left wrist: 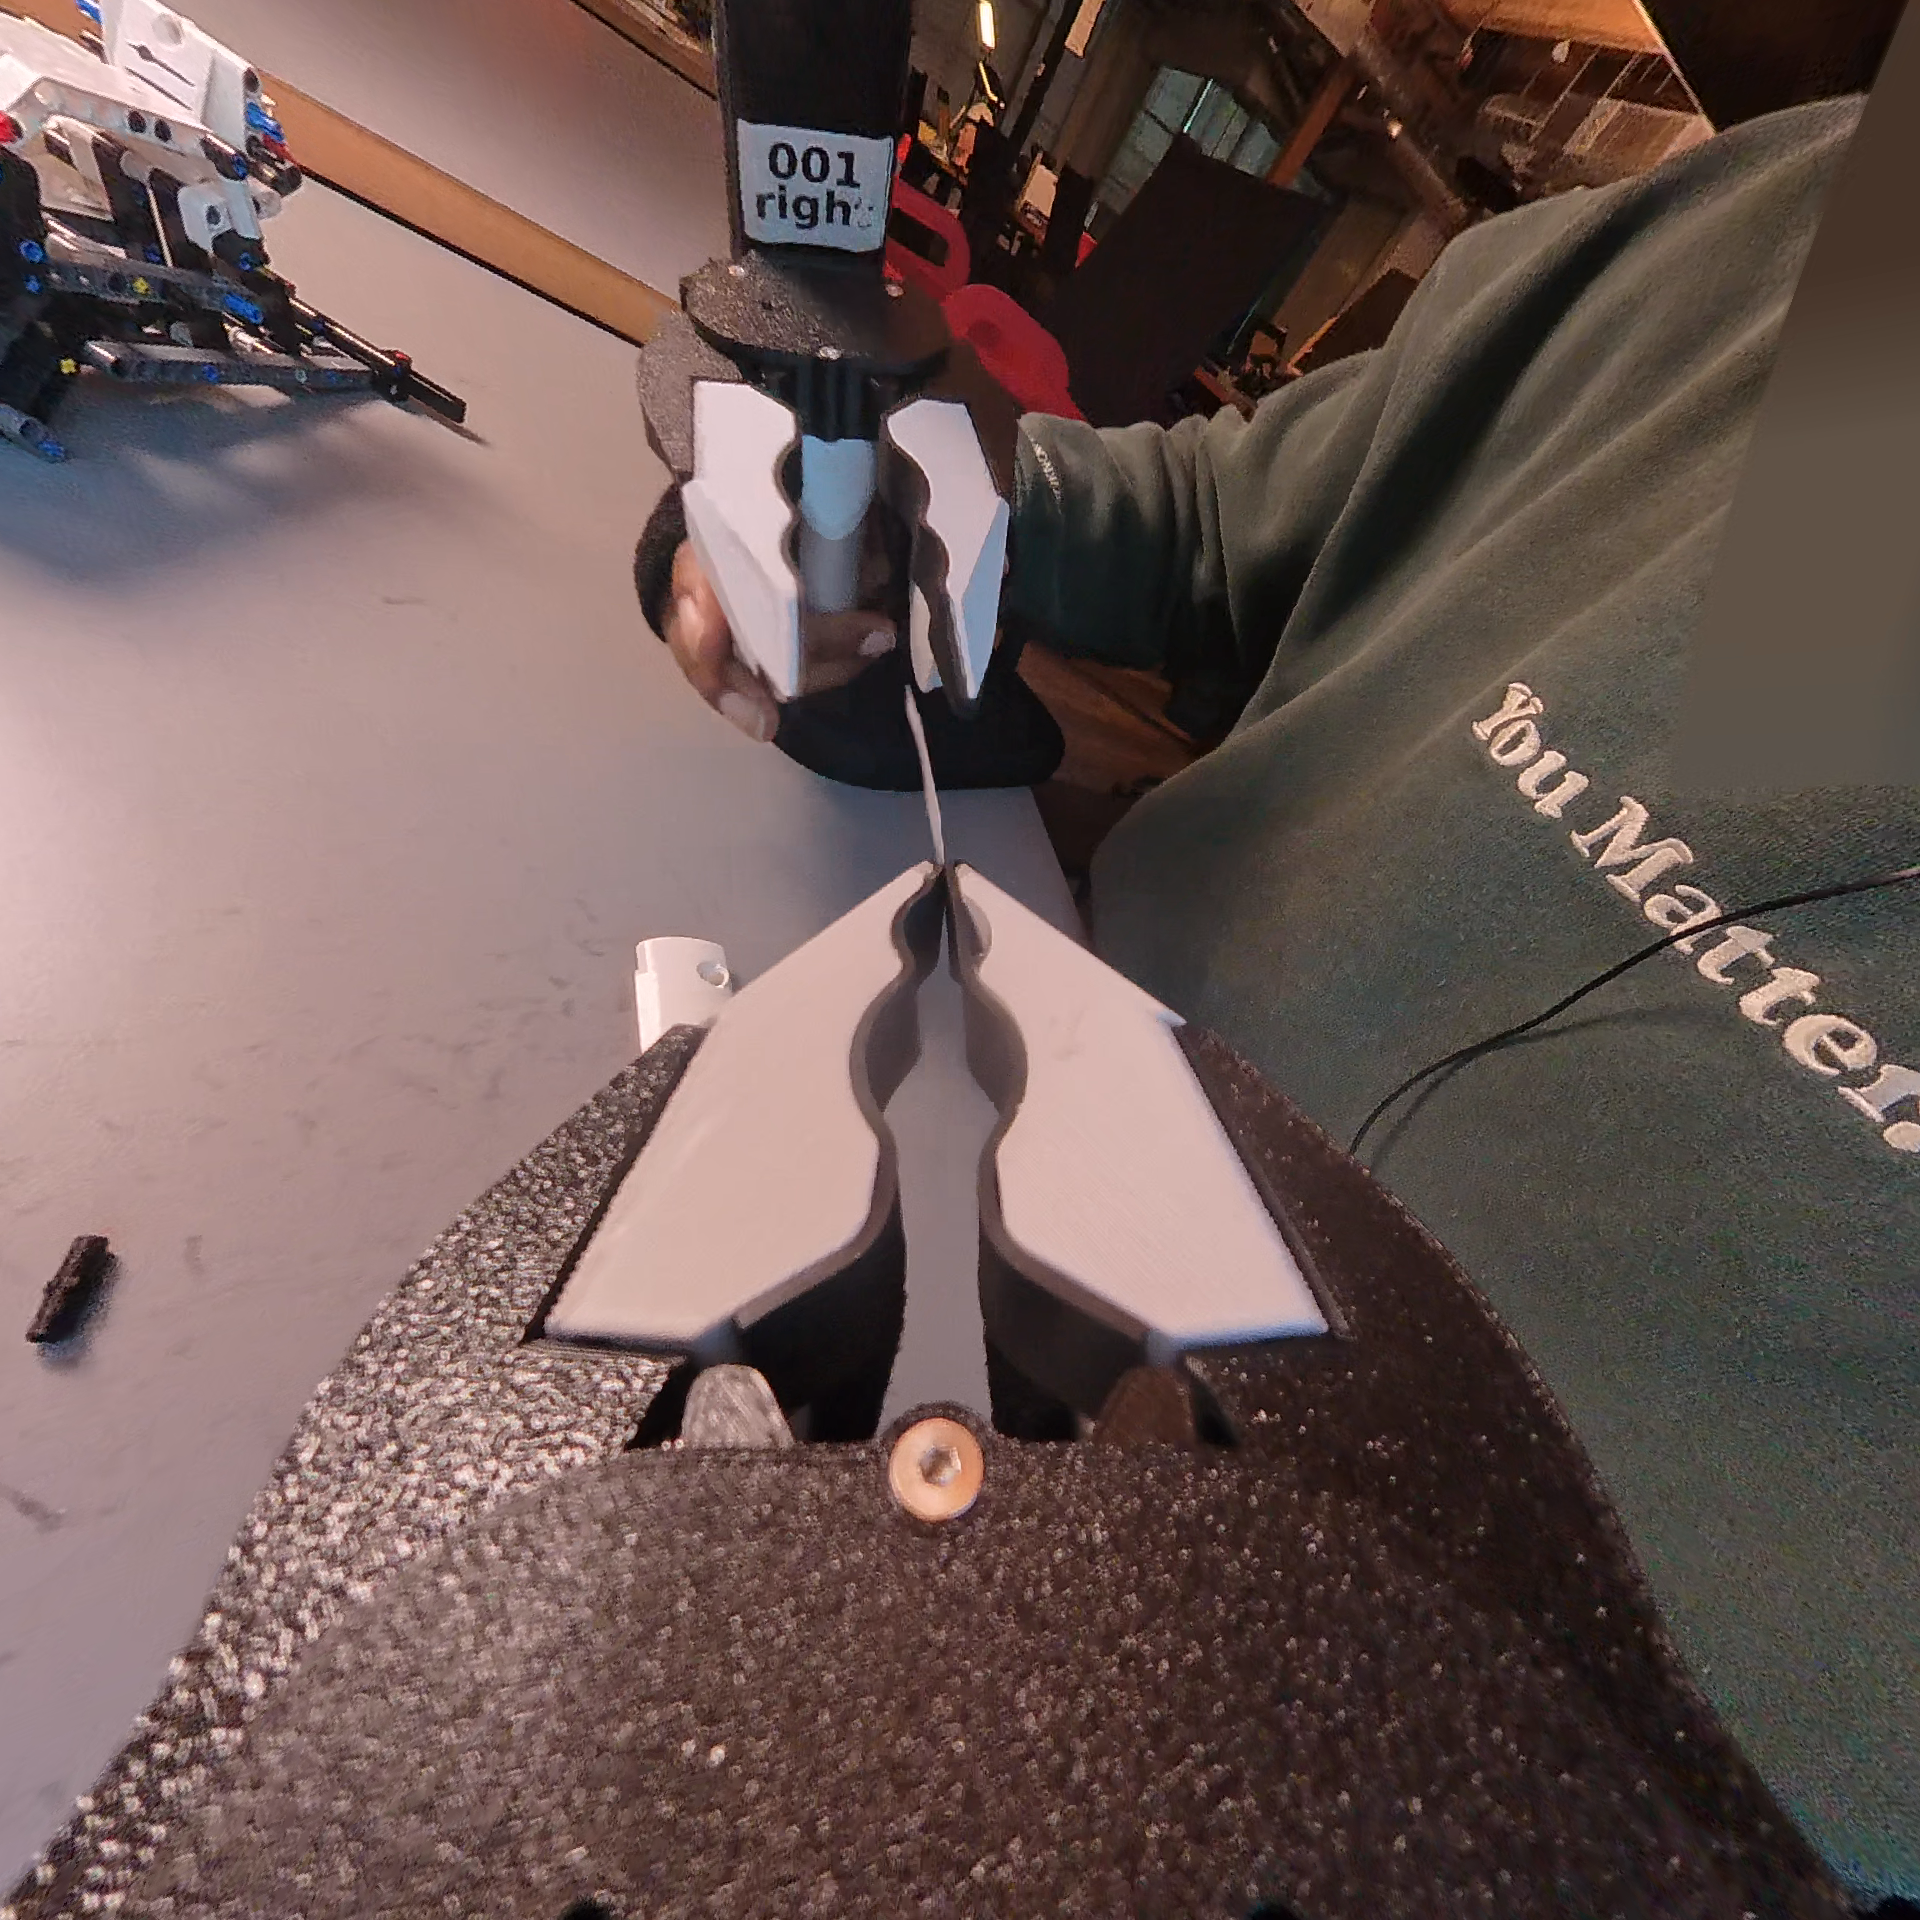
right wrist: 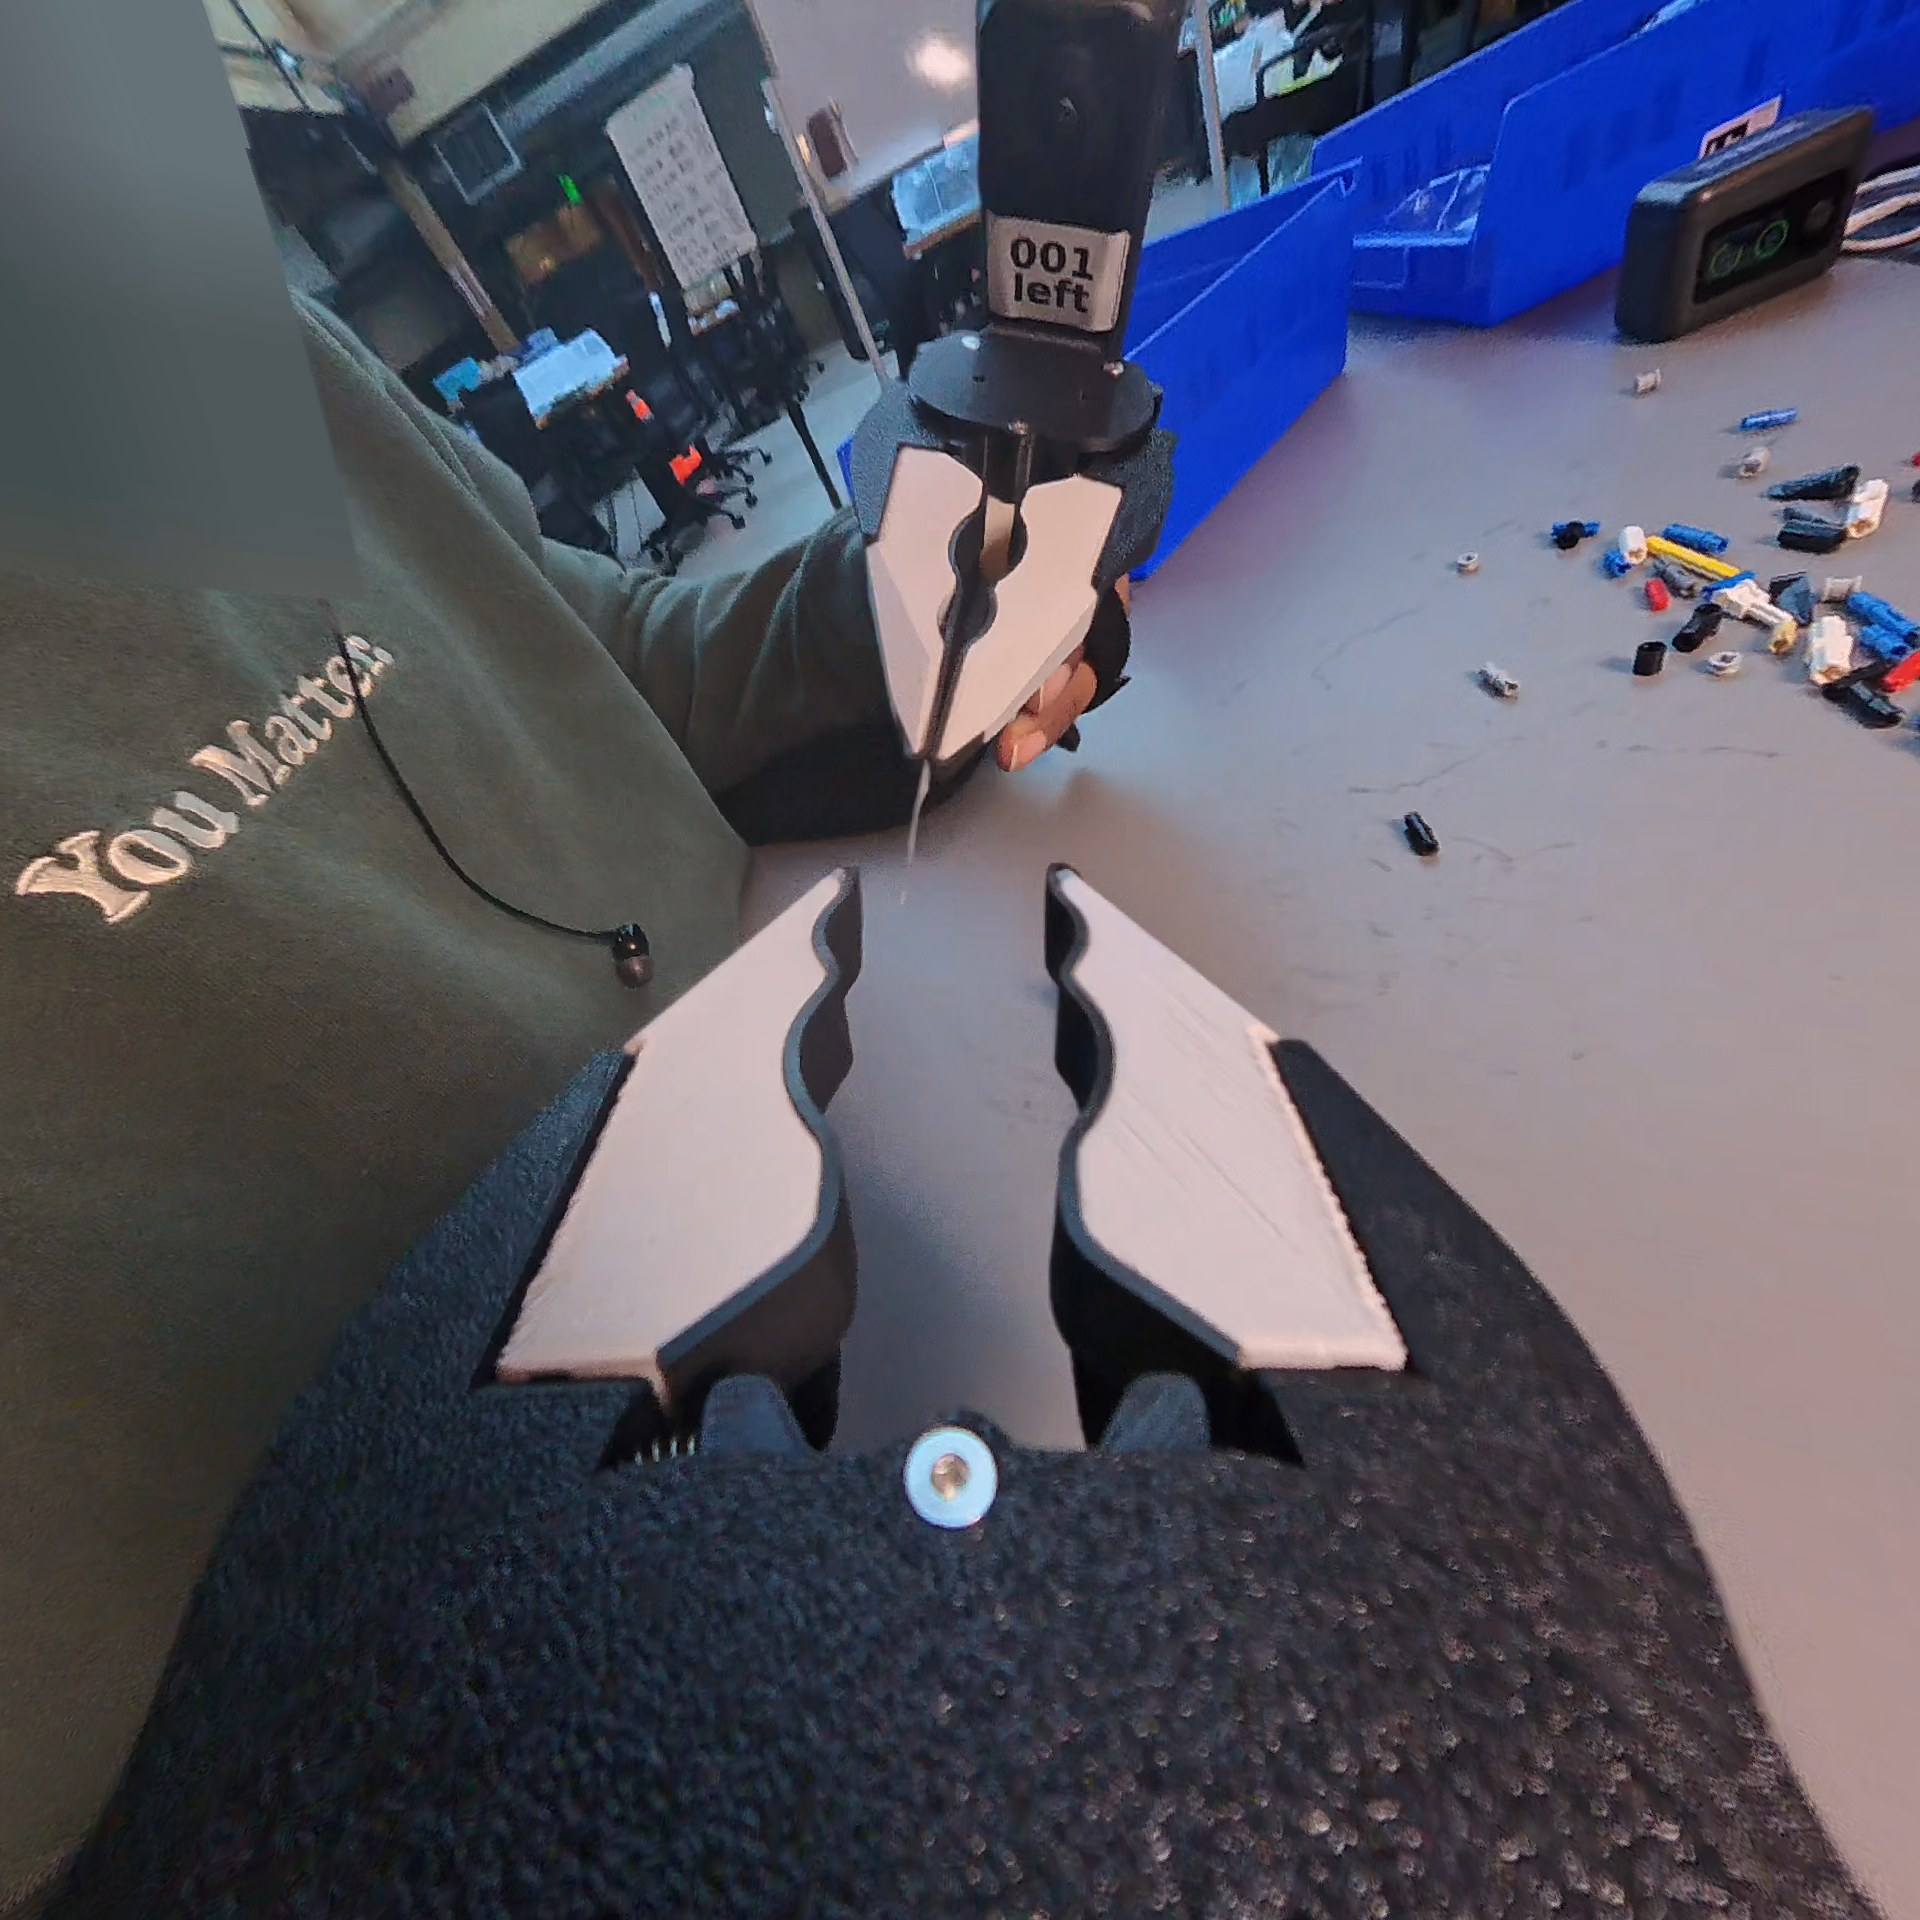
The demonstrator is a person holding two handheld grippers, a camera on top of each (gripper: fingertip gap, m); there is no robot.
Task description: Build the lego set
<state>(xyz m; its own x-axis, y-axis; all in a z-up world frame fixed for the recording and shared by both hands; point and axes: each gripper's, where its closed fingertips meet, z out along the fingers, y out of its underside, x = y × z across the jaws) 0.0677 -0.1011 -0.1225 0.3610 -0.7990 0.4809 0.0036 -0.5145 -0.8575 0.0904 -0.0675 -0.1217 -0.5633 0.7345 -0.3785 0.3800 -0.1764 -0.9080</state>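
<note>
Thin white strip (left wrist: 928,777), possibly a flexible lego piece, projecting from clenched left gripper (left wrist: 943,871) tips, right gripper (right wrist: 951,871) hovering released opposite, partly built lego model (left wrist: 135,218) sitting well apart on grey table (left wrist: 364,831), loose pieces (right wrist: 1756,592) lying scattered.

Between my two grippers only a thin white strip (left wrist: 928,781) crosses the gap. My left side: open table (left wrist: 312,831), one black piece (left wrist: 69,1286), model (left wrist: 135,218) well off. My right: scattered pieces (right wrist: 1756,603), blue bins (right wrist: 1247,312) behind. Torso (right wrist: 260,1039) blocks nearside.
</note>
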